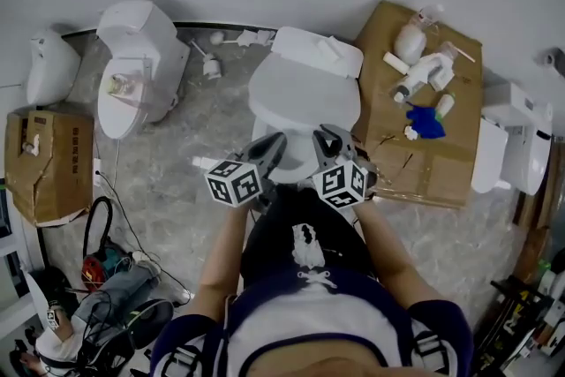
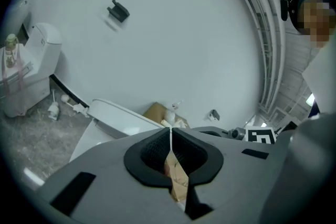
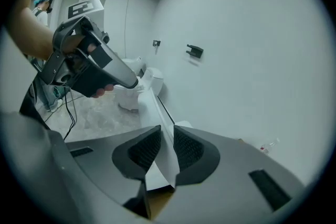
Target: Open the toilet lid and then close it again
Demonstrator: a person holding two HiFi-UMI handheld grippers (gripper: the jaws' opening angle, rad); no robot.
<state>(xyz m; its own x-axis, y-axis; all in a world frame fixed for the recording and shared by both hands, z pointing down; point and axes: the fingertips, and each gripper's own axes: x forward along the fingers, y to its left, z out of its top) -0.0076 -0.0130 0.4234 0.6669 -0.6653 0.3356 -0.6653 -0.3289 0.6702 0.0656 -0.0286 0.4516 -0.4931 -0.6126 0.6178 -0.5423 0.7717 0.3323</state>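
A white toilet stands against the wall, and its lid (image 1: 305, 97) covers the bowl as seen from the head view. Both grippers meet at the lid's front edge. My right gripper (image 1: 328, 141) has the lid's thin white edge (image 3: 156, 107) between its pads and is shut on it (image 3: 167, 136). Beside it, my left gripper (image 1: 274, 146) is shut with nothing in its jaws (image 2: 171, 131); from there I see the lid's edge (image 2: 123, 118) and the tank beyond. The contact under the lid is hidden.
A second toilet (image 1: 137, 71) stands to the left, with a cardboard box (image 1: 48, 163) near it. A cardboard sheet (image 1: 424, 154) with bottles lies on the right, by a white toilet part (image 1: 516, 137). Cables and a bag (image 1: 115, 296) lie at bottom left.
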